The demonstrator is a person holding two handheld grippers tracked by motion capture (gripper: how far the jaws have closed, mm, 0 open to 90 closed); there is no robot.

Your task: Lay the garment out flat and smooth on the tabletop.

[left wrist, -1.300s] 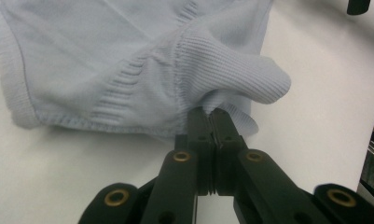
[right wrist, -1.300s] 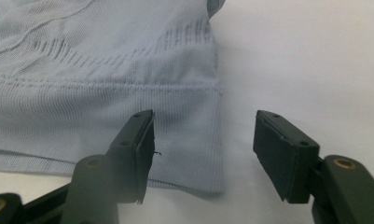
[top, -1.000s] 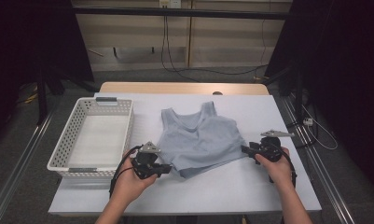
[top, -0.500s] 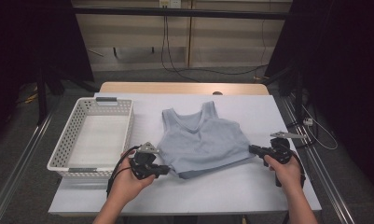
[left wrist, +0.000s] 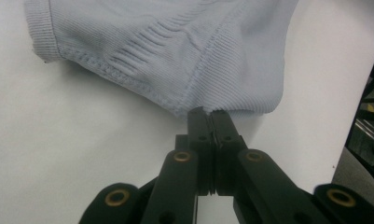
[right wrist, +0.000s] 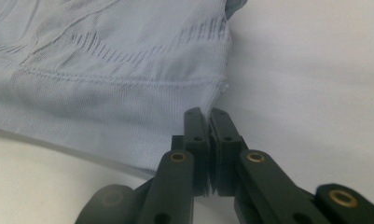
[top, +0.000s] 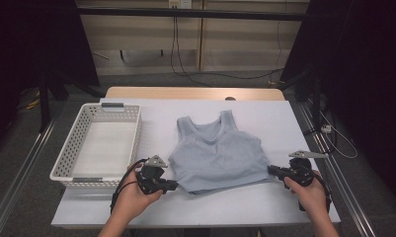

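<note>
Top: pale blue ribbed knit tank top (top: pixel 217 153), flat on the white table (top: pixel 264 116), hem toward the person; stitched band along the hem
Left gripper (top: pixel 172 185): black jaws clenched on the hem's left corner
Right gripper (top: pixel 273 171): jaws pinched on the hem's right corner
Basket (top: pixel 77 153): white plastic lattice, rectangular, left of the top
</note>
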